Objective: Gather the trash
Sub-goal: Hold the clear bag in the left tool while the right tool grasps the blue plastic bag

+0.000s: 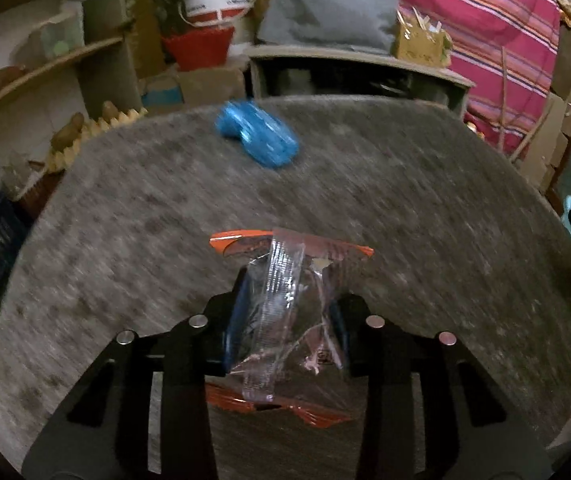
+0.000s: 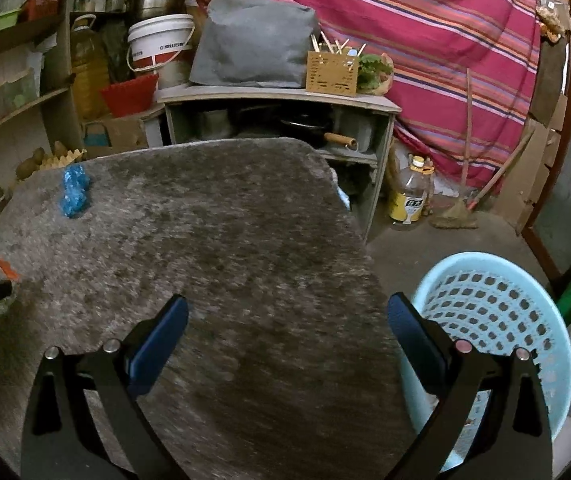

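Wrapper (image 1: 285, 312), clear with orange edges, pinched between left gripper (image 1: 291, 300) pads above grey table (image 1: 445, 240). Right gripper (image 2: 287, 320) wide open, empty, over table beside blue basket (image 2: 493, 304). Blue wad (image 1: 256, 136) lies far back.

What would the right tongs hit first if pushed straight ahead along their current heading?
Probably the bare grey mottled tabletop: the right tongs stand open and empty, angled down at it. The crumpled blue plastic wrapper lies far off to the left.

Dim light, motion blur, fisheye-warped edges
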Demonstrator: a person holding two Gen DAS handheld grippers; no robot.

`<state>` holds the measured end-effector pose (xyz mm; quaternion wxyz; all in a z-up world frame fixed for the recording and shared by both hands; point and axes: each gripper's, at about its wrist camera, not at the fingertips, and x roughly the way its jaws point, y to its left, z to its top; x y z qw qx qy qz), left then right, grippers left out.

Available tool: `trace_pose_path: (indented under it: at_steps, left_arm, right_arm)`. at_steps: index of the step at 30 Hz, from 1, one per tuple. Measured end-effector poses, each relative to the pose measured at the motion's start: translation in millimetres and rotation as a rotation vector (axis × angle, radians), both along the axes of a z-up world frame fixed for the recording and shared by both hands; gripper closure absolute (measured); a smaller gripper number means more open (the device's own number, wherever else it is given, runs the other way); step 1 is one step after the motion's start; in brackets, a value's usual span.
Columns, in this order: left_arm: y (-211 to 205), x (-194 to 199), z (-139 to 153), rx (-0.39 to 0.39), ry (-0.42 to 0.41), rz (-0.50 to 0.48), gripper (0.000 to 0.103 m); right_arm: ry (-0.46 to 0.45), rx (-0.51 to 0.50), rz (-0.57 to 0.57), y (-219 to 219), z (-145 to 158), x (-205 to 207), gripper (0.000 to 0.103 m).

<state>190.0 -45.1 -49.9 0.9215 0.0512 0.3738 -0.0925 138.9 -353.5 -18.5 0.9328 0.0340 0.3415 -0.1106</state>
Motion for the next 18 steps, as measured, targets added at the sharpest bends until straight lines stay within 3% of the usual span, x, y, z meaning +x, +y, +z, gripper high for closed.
trace_pose_path:
  at_steps: [8, 18]
  left_arm:
    - [42.7, 21.2, 15.0, -0.002, -0.059, 0.077, 0.068]
    - [103.9, 49.0, 3.1, -0.015, -0.031, 0.176, 0.068]
  right_arm:
    - [0.021, -0.010, 0.069, 53.4, -11.8, 35.2, 0.005]
    - [0.027, -0.042, 0.133, 112.2, -14.8, 63.3, 0.005]
